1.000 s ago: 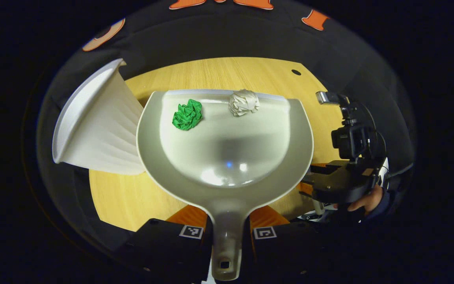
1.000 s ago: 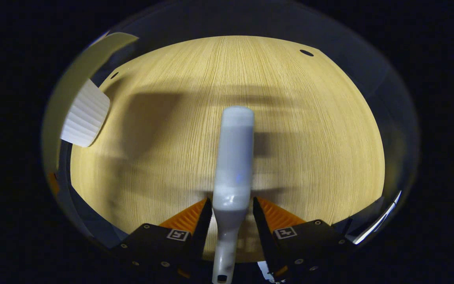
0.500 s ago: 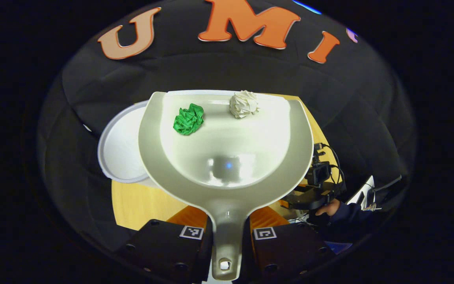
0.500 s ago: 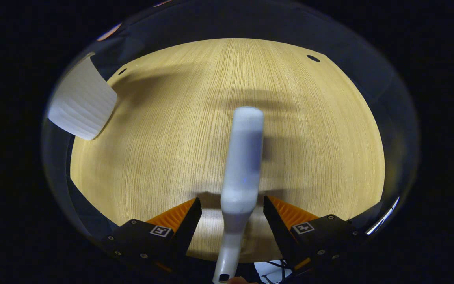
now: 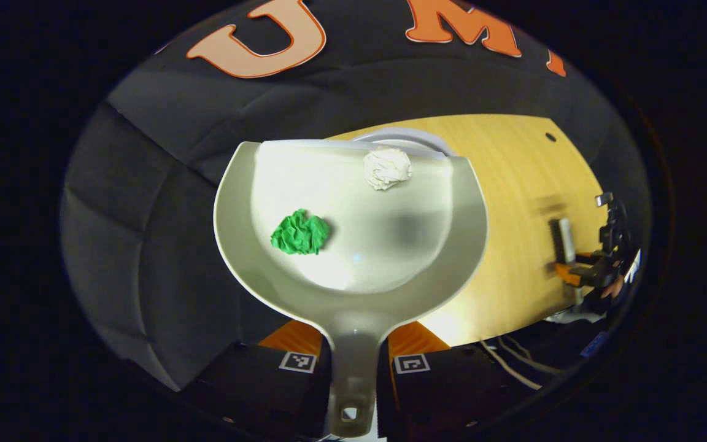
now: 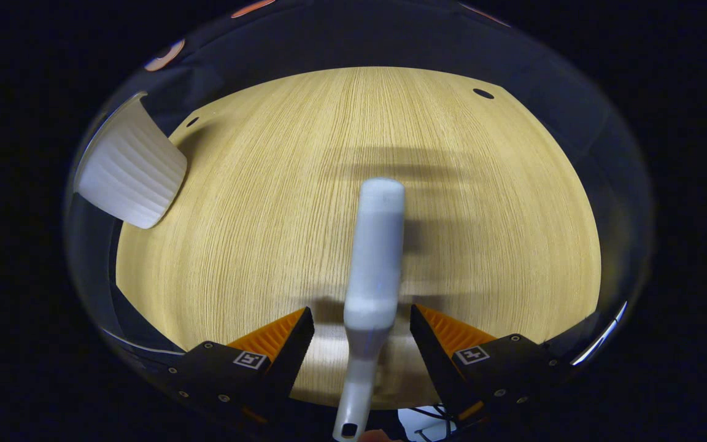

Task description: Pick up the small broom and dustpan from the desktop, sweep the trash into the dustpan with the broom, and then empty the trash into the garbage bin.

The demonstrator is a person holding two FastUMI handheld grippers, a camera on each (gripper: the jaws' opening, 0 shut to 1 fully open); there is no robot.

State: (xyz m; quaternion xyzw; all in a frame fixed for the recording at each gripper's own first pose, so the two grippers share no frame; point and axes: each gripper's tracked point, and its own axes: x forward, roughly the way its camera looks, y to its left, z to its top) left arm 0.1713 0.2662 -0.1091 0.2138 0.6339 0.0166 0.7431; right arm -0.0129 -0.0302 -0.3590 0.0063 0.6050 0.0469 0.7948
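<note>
**Operator A:** Now, left gripper view first. My left gripper (image 5: 353, 362) is pinching the dustpan (image 5: 350, 245) by its handle, both fingers pressed against it. Count inside the pan: one green crumpled wad (image 5: 300, 233) lying mid-pan toward one side, one white crumpled wad (image 5: 386, 168) right at the front lip. Two pieces of trash in total.

**Operator B:** Hazard assessment?

**Operator A:** The white wad sits at the open edge. The white rim of the garbage bin (image 5: 409, 136) shows just past that lip, on the desktop (image 5: 513, 202). If I tip the pan while the lip is off to one side of the opening, I judge the wad drops onto the desk or over the edge. The green wad lies farther back and may cling, so a shallow tilt could leave it in the pan.

**Operator B:** Anything else there?

**Operator A:** Far off at the desk edge I see the right gripper (image 5: 580, 270) with the broom (image 5: 562, 239) just ahead of it; too small to judge its hold there.

**Operator B:** Right gripper view.

**Operator A:** My right gripper (image 6: 363, 325) is spread; gaps show between both fingers and the broom (image 6: 373, 258) handle, which runs between them. One broom, lying on the desktop (image 6: 267, 245), as far as I can tell. One ribbed white garbage bin (image 6: 129, 178) at the desk's far corner.

**Operator B:** Risk on this side?

**Operator A:** The broom is unclamped. A careless withdrawal could catch the handle and drag or roll it, in my judgement.
</note>
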